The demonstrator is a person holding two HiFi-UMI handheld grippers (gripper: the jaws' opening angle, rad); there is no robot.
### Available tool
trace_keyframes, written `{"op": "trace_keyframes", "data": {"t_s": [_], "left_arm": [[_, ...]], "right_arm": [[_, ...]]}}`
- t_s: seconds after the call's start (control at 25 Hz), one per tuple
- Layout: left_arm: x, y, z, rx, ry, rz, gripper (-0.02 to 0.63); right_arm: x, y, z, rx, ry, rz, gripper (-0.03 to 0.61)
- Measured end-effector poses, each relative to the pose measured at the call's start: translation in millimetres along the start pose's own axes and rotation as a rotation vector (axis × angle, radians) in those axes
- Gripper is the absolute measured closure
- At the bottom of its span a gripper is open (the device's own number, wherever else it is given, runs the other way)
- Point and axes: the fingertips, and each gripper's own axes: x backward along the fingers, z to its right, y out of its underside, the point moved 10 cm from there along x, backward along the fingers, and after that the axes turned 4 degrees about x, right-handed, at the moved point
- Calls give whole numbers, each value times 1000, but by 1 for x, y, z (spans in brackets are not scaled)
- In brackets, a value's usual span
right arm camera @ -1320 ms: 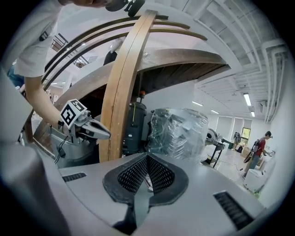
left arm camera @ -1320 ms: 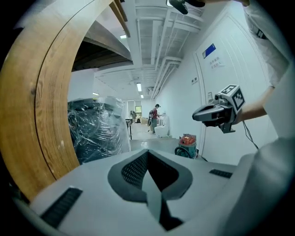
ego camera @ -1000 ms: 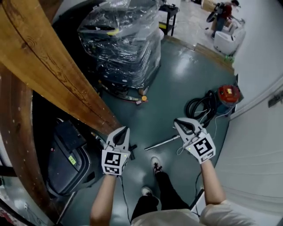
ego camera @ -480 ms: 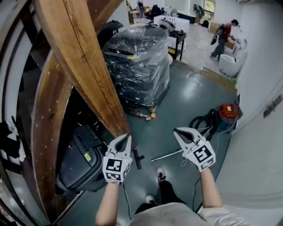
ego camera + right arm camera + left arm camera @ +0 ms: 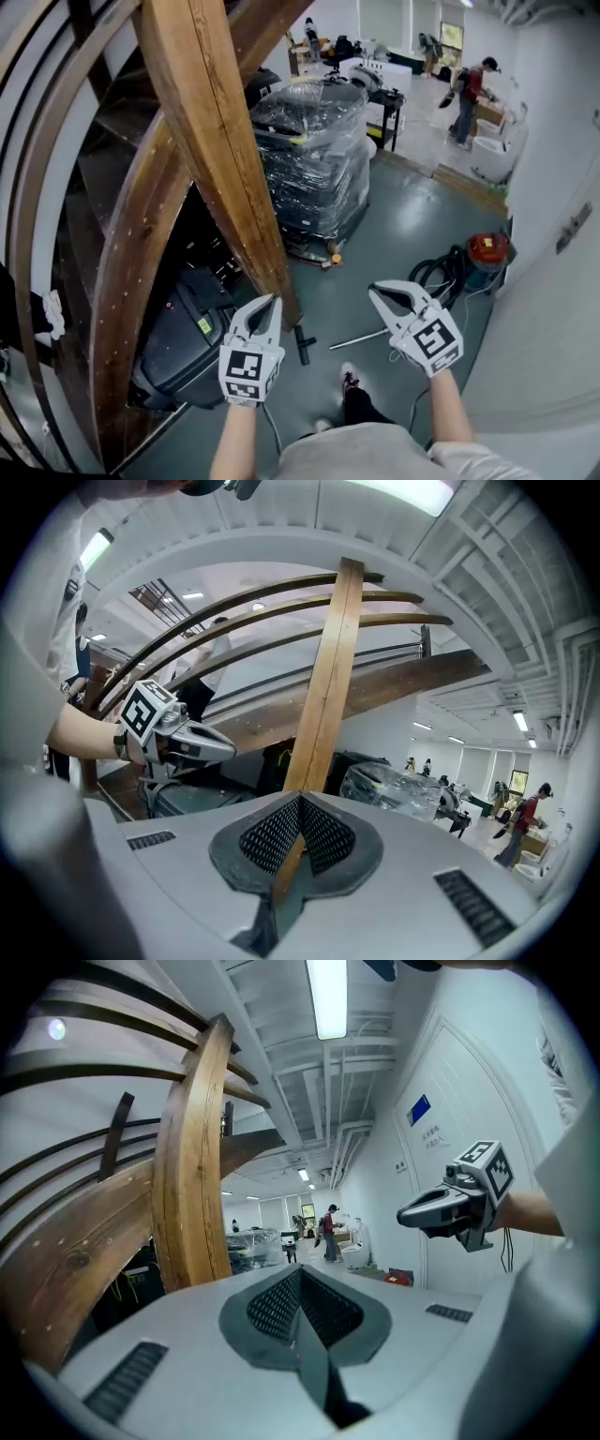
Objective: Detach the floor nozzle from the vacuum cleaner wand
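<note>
Jaws were seen clenched together, empty, on the left gripper (image 5: 270, 300) and the right gripper (image 5: 377, 291) at lower centre; the vacuum wand (image 5: 361, 337) was seen lying on the floor (image 5: 394, 216) between them.

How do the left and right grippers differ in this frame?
The left gripper sits beside the wooden beam, pointing almost straight ahead. The right gripper hangs over open floor where a metal tube lies, and it angles toward the left one. Both are shut and empty.

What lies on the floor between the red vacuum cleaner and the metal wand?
A coiled black hose, seen in the head view, between the red vacuum cleaner and the metal wand.
</note>
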Motion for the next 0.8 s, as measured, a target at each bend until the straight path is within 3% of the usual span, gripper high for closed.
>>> {"op": "trace_keyframes", "data": {"t_s": [0.36,0.8], "left_arm": [[43,-16,20,-32,-1,26,612],[57,-15,17,-47,-29,17,612]], "right_arm": [[21,-20,-28,40,-17,-2,551],[21,-21,-33,68,0,-17,552]]}}
